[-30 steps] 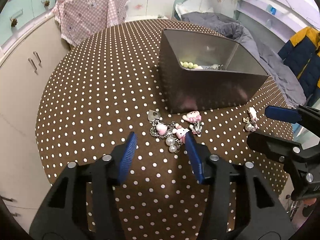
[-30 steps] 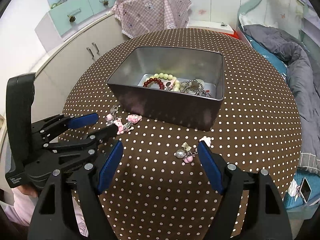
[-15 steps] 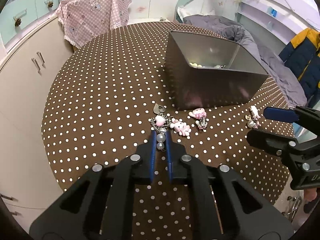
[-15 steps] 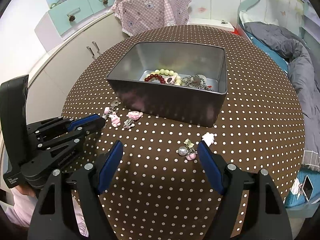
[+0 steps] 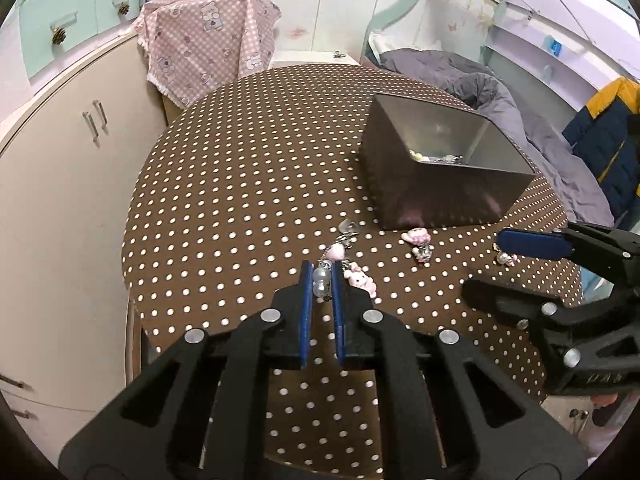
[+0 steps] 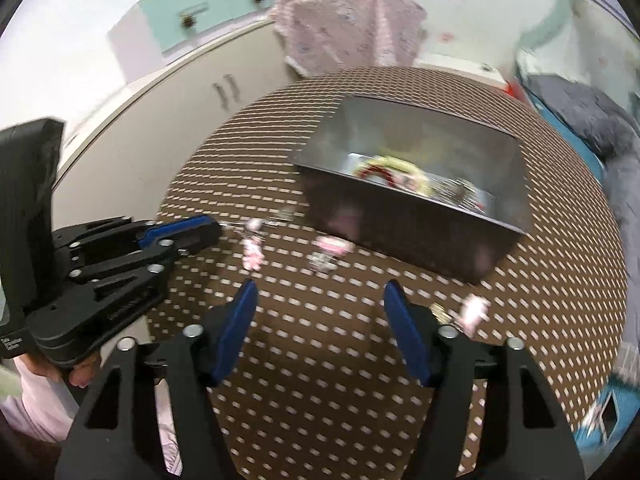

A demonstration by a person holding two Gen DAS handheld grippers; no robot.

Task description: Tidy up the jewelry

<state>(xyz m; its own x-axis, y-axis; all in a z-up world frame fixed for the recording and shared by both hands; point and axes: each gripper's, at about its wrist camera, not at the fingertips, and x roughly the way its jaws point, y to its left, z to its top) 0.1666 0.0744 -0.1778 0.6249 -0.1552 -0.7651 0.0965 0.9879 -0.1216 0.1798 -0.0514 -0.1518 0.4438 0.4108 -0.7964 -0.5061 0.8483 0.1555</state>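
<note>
My left gripper (image 5: 320, 276) is clamped on the pearl-beaded end of a pink charm bracelet (image 5: 338, 254) lying on the brown polka-dot tablecloth (image 5: 240, 200), near the grey metal tin (image 5: 440, 196). My right gripper's (image 6: 320, 300) jaws are closing on nothing, a small pink charm (image 6: 472, 308) just beside them.

Both tools are matte black plastic. The left gripper (image 5: 321, 280) has 2 angular arms lined with blue pads, silver round screws at the pivots and triangular cut-outs. The right gripper (image 6: 320, 294) matches it. In the right wrist view a pale pink sleeve (image 6: 38, 400) shows.
</note>
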